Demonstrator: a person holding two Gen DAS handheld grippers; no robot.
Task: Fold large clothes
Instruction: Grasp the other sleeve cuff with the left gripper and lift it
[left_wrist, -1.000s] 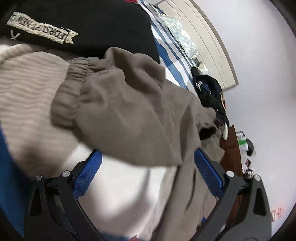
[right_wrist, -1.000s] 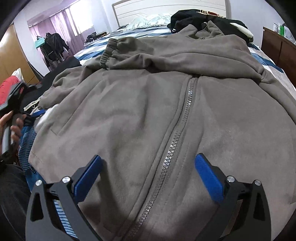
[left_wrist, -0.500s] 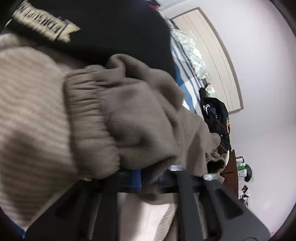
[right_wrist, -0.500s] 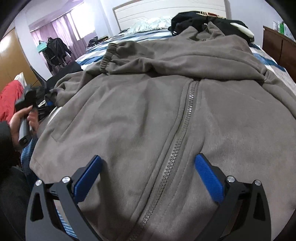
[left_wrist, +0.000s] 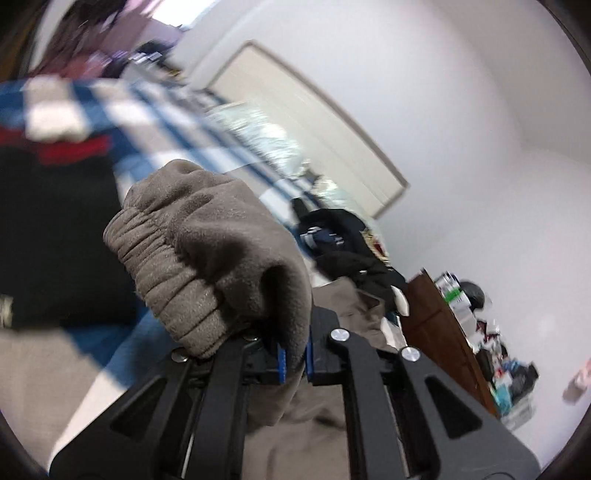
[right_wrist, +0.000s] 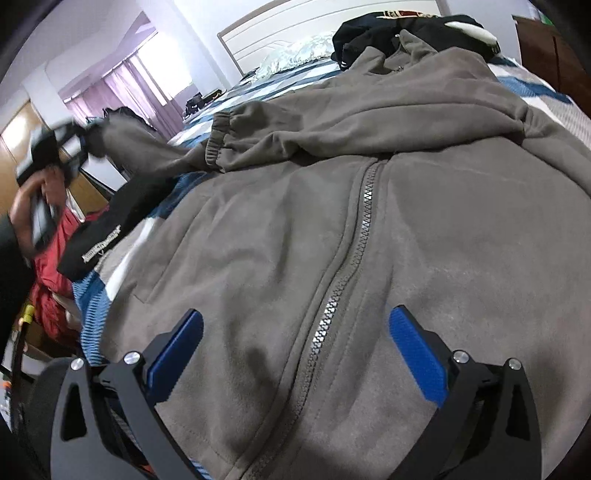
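While the jacket lies face up on the bed, these points are recorded:

Garment: grey fleece zip jacket (right_wrist: 424, 229) spread front-up across the bed, zip (right_wrist: 343, 258) closed down the middle; this flat lie presents both sides for folding inward.

Far sleeve: right-hand sleeve (right_wrist: 332, 122) lies across the chest, cuff pointing left; judged already folded in.

Near sleeve: ribbed cuff (left_wrist: 177, 280) raised off the bed and clear of the body panel, judged so it can be carried across the chest.

Left gripper: left gripper (left_wrist: 293, 360) clenched on the fleece just behind the cuff, cloth pinched between the blue pads; a grip near the cuff commands the whole sleeve.

Right gripper: right gripper (right_wrist: 295, 354) spread wide, nothing between its pads, hovering over the hem beside the zip; judged standing by to steady the body.

Surroundings: blue-and-white striped bedding (right_wrist: 92, 299) underneath; black garment (right_wrist: 107, 236) with a lettered label beside the left edge; dark clothing pile (right_wrist: 406, 29) near the headboard (right_wrist: 295, 26).
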